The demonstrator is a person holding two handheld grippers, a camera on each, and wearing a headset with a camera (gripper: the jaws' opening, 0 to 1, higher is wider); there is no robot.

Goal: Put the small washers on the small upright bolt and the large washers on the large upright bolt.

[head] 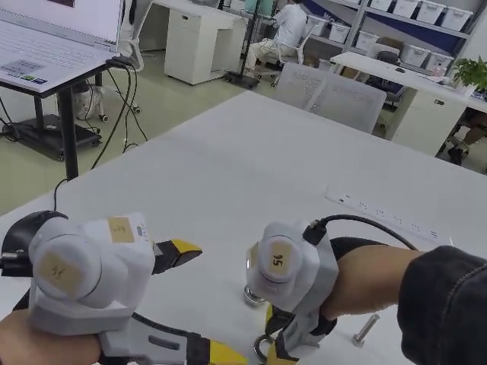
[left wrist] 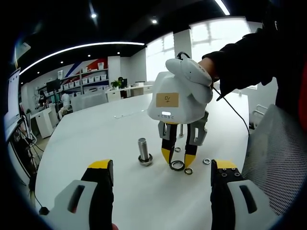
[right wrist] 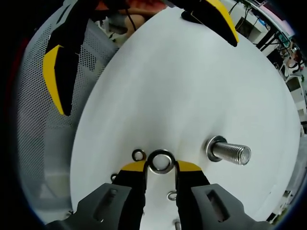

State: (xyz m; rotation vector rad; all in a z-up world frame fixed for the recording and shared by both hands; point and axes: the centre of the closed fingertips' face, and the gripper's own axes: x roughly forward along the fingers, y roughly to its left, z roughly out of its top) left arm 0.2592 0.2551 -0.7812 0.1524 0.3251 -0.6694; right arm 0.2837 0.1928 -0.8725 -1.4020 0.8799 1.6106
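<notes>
- Tips of my right gripper point(right wrist: 160, 165) are pinched on a large washer point(right wrist: 160, 152) that lies flat on the white table point(right wrist: 182, 86).
- From that washer, I see the large bolt point(right wrist: 229, 151) standing upright, near, at 3 o'clock.
- One small washer point(right wrist: 138, 155) lies just beside the held one at 10 o'clock, and another at 6 o'clock between the tongs.
- My left gripper point(left wrist: 162, 165) has its tongs wide apart with nothing in them, and it points at the right one.

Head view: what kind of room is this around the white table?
Probably an open-plan lab or workshop office: shelves of storage bins at the back, a laptop on a stand, and white desks beyond the worktable.
</notes>
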